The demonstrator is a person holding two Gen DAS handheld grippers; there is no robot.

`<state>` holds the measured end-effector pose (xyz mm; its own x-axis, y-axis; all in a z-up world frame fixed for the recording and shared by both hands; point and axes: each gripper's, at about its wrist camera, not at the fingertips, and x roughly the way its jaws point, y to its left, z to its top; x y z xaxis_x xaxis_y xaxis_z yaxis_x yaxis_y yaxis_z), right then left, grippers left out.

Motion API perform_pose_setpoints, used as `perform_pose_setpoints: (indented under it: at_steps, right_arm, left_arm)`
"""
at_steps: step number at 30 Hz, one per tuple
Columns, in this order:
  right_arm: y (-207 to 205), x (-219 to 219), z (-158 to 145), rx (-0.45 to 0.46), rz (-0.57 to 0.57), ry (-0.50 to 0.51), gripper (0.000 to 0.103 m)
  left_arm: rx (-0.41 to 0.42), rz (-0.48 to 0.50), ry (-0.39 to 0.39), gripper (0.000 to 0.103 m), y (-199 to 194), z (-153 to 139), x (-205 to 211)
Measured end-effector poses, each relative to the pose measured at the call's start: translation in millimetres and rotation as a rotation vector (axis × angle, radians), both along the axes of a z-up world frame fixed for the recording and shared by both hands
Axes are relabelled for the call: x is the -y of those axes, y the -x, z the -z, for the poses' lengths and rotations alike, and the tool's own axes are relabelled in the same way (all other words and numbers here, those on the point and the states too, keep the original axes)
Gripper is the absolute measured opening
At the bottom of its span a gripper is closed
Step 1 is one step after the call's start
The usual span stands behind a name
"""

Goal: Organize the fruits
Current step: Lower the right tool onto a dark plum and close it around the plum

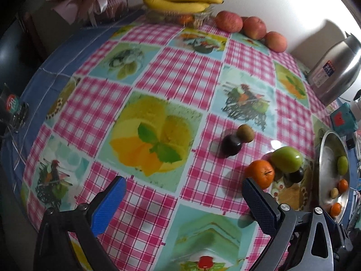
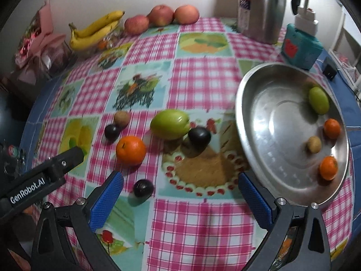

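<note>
Loose fruit lies on the checked tablecloth: an orange (image 2: 131, 150), a green mango (image 2: 169, 124), a dark plum (image 2: 199, 136) beside it, a second plum (image 2: 112, 132) touching a kiwi (image 2: 121, 118), and a third plum (image 2: 143, 188) nearest me. The orange (image 1: 260, 172), mango (image 1: 287, 159), plum (image 1: 230, 145) and kiwi (image 1: 246, 133) also show in the left wrist view. A steel bowl (image 2: 266, 103) at the right holds a green fruit (image 2: 318, 100), two oranges and a small kiwi. My right gripper (image 2: 180, 192) is open and empty above the table. My left gripper (image 1: 183, 195) is open and empty.
Bananas (image 2: 94, 30) on a clear tray and three apples (image 2: 161, 15) line the back edge. A steel thermos (image 2: 260, 6), a teal box (image 2: 301, 47) and a charger stand at the back right. A pink bouquet (image 2: 38, 43) sits at the back left.
</note>
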<state>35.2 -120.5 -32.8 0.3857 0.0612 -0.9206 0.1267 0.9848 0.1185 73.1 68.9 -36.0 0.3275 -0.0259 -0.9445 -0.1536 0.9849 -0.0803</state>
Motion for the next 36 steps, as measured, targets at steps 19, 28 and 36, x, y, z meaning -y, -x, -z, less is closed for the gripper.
perform_pose_setpoints:
  at_steps: [19, 28, 36]
  right_arm:
    - [-6, -34, 34, -0.113, -0.119, 0.035, 0.073]
    - [-8, -44, 35, -0.115, -0.14, 0.013, 0.047]
    - [-15, -48, 34, -0.113, -0.154, -0.023, 0.03]
  left_arm:
    - [-0.083, -0.016, 0.024, 0.099, -3, 29, -2]
    - [-0.071, -0.004, 0.044, 0.095, -9, 23, 1]
    - [-0.063, 0.0, 0.053, 0.095, -10, 20, 3]
